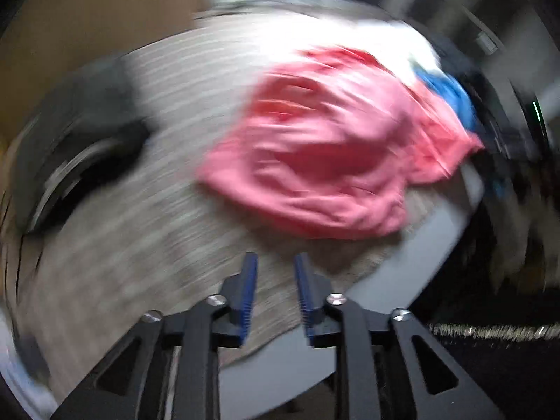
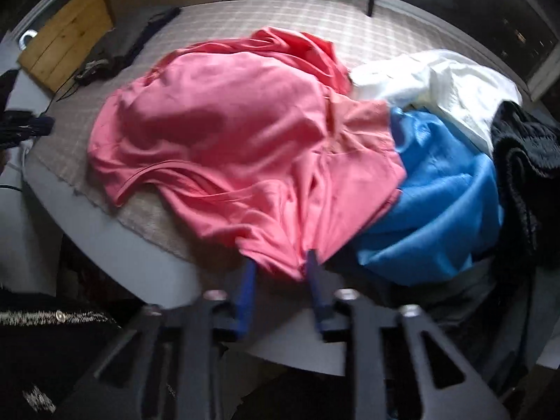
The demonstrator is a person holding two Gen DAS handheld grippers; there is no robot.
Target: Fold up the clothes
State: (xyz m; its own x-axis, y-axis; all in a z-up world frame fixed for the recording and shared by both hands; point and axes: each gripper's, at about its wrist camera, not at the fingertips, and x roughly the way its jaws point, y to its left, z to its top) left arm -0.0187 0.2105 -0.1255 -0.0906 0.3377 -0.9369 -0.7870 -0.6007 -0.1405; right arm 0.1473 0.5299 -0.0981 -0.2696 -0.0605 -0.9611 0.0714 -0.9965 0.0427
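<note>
Grey table (image 2: 115, 241) – checked cloth (image 2: 315, 17) over it, clothes heaped on top.

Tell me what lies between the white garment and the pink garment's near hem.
The blue garment, in the right wrist view, beside the pink garment and below the white garment.
</note>
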